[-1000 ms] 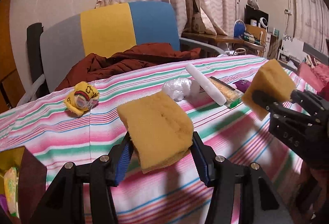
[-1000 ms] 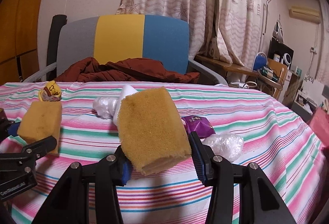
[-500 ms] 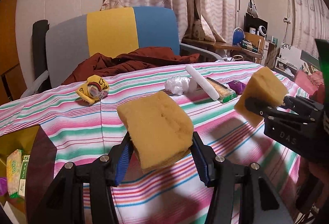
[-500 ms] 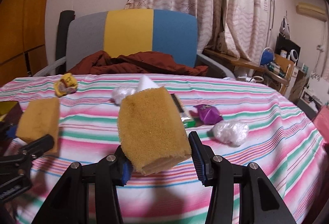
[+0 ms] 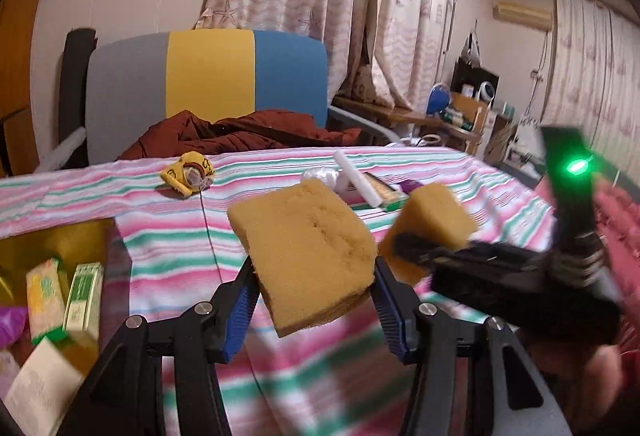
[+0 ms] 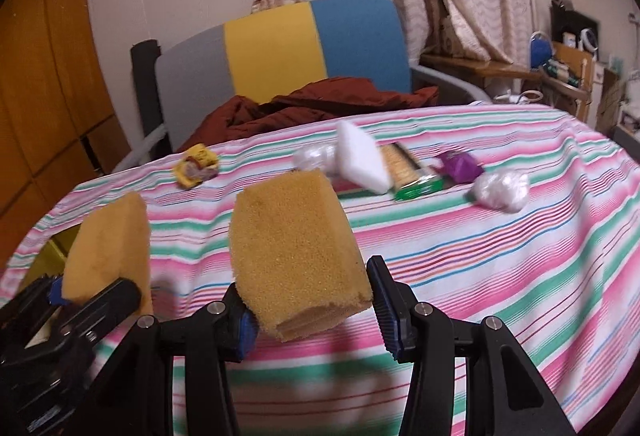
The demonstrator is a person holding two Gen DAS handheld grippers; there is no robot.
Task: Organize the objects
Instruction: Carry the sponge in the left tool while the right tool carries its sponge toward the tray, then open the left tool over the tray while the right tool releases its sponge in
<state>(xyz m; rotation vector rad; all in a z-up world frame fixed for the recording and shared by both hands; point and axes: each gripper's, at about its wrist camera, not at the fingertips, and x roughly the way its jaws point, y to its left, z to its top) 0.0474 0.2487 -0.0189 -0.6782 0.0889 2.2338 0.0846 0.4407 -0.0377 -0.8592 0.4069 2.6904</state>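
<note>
Setting: striped table [image 6: 520, 256] before a tricolour chair [image 6: 304, 43]
Left claw [image 5: 312, 272]: clamped on a yellow sponge [image 5: 304, 248], held above the table's near edge; soft and light, so you squeeze its flanks
Right claw [image 6: 308, 288]: gripping the second sponge [image 6: 292, 248]
Axis: both sponges' long axes run away from you, toward the chair

I see a toy [image 6: 197, 165] lying left on the bench [image 6: 520, 256], a wrapper [image 6: 460, 167] and bag [image 6: 500, 189] right, a chair [image 6: 280, 47] behind.
</note>
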